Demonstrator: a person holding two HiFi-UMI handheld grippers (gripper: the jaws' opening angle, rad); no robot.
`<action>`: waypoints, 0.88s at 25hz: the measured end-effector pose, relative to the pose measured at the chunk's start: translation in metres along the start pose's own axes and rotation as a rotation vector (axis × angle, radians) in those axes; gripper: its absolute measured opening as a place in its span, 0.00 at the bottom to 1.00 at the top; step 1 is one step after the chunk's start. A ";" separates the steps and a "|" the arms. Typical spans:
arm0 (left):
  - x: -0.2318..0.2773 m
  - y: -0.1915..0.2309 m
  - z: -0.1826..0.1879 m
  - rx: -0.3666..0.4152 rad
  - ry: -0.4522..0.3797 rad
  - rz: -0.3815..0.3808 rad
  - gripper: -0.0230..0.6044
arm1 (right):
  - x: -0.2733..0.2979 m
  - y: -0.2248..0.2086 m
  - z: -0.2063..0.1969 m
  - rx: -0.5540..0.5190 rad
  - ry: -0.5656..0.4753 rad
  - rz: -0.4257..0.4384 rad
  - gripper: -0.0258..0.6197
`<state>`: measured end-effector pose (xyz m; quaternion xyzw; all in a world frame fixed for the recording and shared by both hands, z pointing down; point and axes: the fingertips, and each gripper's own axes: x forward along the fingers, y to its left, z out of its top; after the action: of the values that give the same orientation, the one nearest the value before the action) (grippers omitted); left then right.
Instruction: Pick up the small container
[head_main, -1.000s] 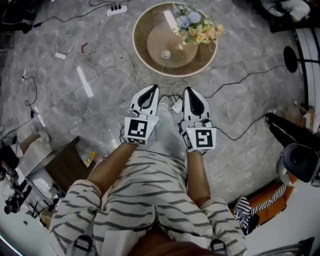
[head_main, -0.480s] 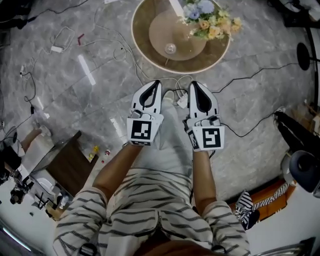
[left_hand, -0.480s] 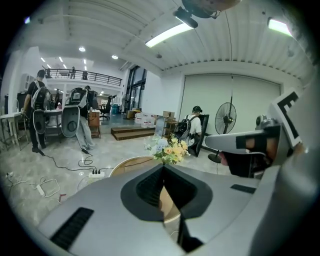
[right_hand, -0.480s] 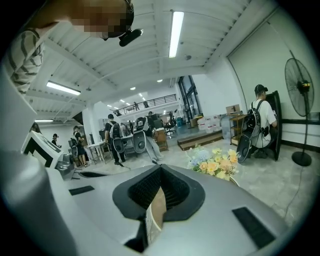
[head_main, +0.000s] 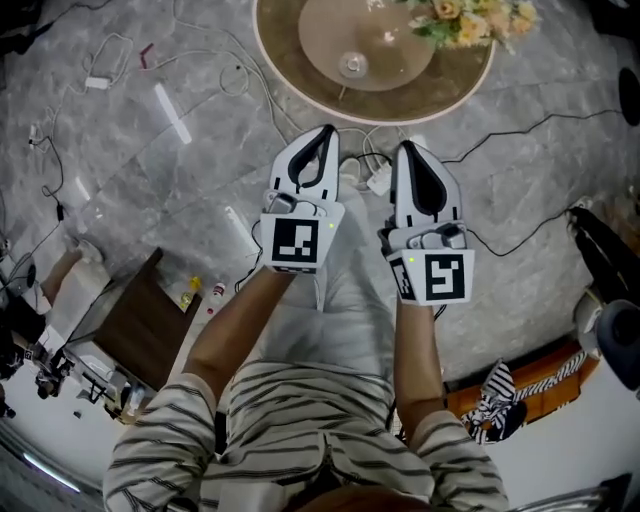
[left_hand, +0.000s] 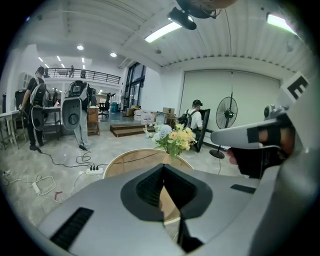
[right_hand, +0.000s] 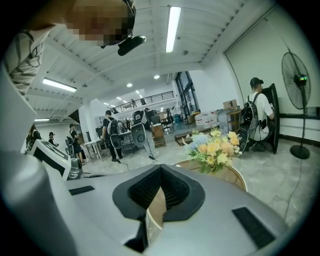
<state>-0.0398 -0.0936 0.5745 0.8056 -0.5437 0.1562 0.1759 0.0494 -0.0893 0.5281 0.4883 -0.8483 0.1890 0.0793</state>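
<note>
The left tongs (head_main: 326, 135) and the right tongs (head_main: 406, 150) are both closed on nothing, held side by side above the grey floor (head_main: 130, 170), just short of the round bench (head_main: 280, 60). The small container (head_main: 352, 66) stands on the bench's raised centre disc, near a bouquet (head_main: 470, 15) and well apart from both tongs.

Grey marble floor (head_main: 130, 185), tan rnd table (head_main: 462, 80), b/w striped clothing (head_main: 300, 420).
</note>
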 end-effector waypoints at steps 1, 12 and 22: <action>0.006 0.002 -0.007 0.000 0.001 0.004 0.03 | 0.002 -0.003 -0.005 0.004 0.003 -0.006 0.06; 0.056 0.011 -0.075 -0.019 0.086 -0.009 0.05 | 0.017 -0.020 -0.055 0.050 0.029 -0.054 0.06; 0.099 0.027 -0.114 -0.010 0.162 0.004 0.33 | 0.023 -0.032 -0.088 0.083 0.060 -0.081 0.06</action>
<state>-0.0360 -0.1325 0.7227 0.7883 -0.5301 0.2187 0.2230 0.0608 -0.0868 0.6238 0.5192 -0.8166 0.2351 0.0918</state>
